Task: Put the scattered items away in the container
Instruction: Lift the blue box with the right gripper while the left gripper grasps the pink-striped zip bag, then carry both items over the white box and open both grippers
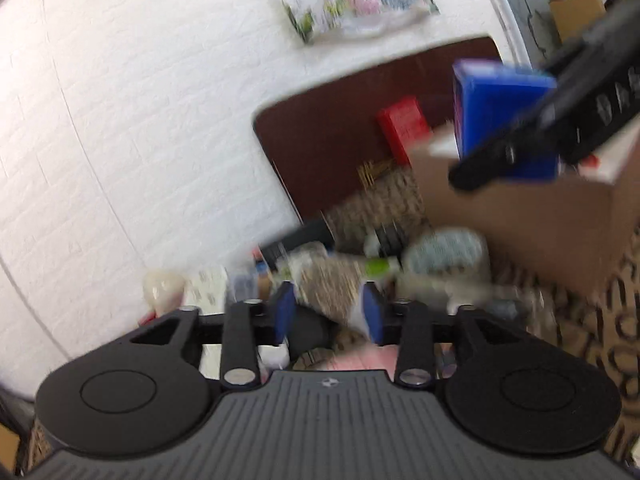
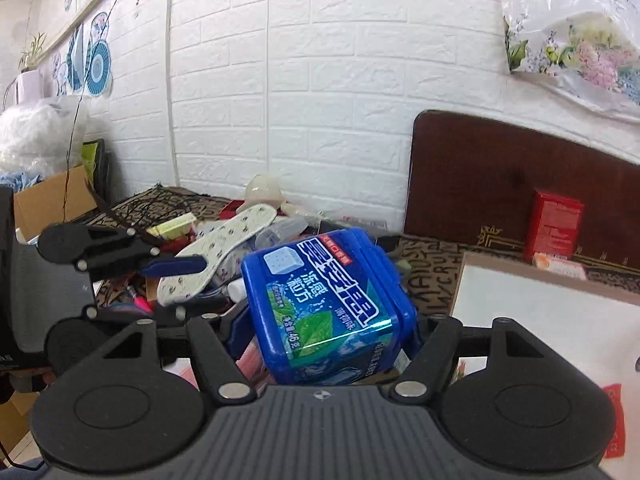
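Blue gum tub (image 2: 328, 308): rectangular plastic tub with a printed label and mint-leaf picture, tilted, clamped between the fingers of the right gripper (image 2: 326, 332) and held clear of the clutter; in the left wrist view it hangs above the near corner of the cardboard box (image 1: 520, 216). Cardboard box: open-topped with a white flap, right of the pile. Left gripper (image 1: 329, 312): fingers parted with nothing between the blue pads, poised over the scattered pile (image 1: 360, 272); in the right wrist view it sits at the left beside a white patterned insole (image 2: 216, 252). Red carton (image 2: 554, 224): upright, far right, against a dark wooden headboard (image 2: 500, 176). Floral plastic bag (image 2: 580, 40): hanging on the white brick wall.
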